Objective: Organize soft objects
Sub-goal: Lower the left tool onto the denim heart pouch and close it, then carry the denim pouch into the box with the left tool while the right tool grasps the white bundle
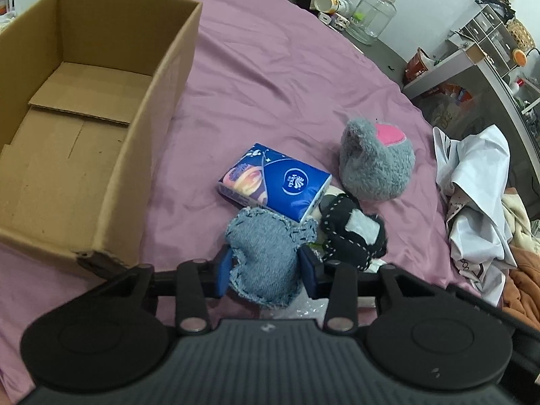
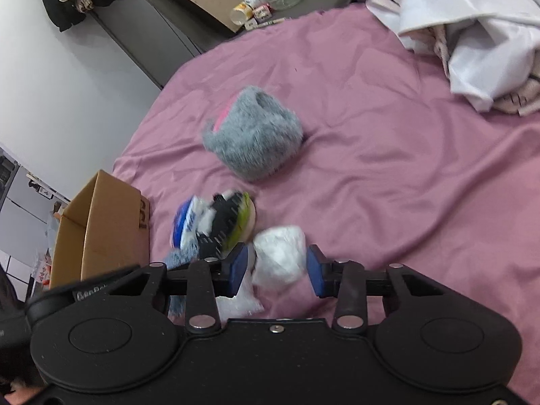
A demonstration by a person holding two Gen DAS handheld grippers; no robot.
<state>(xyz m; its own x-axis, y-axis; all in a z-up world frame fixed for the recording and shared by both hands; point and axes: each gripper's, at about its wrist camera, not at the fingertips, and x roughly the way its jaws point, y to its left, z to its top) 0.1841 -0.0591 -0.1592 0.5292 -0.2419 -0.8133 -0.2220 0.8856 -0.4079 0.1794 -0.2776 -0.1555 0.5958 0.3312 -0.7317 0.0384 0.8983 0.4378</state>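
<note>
Left wrist view shows the cardboard box (image 1: 84,128) interior, bare, upper left of frame; right wrist view shows only its outer corner at lower left. Left gripper (image 1: 266,265) is clamped on a denim pouch (image 1: 266,256) at lower centre, by the tissue pack (image 1: 273,180) and black pouch (image 1: 351,233). Right gripper (image 2: 278,270) is partly open around a white bundle (image 2: 280,256); contact unclear. Grey plush (image 2: 253,131) lies mid-frame on the pink sheet (image 2: 388,185).
</note>
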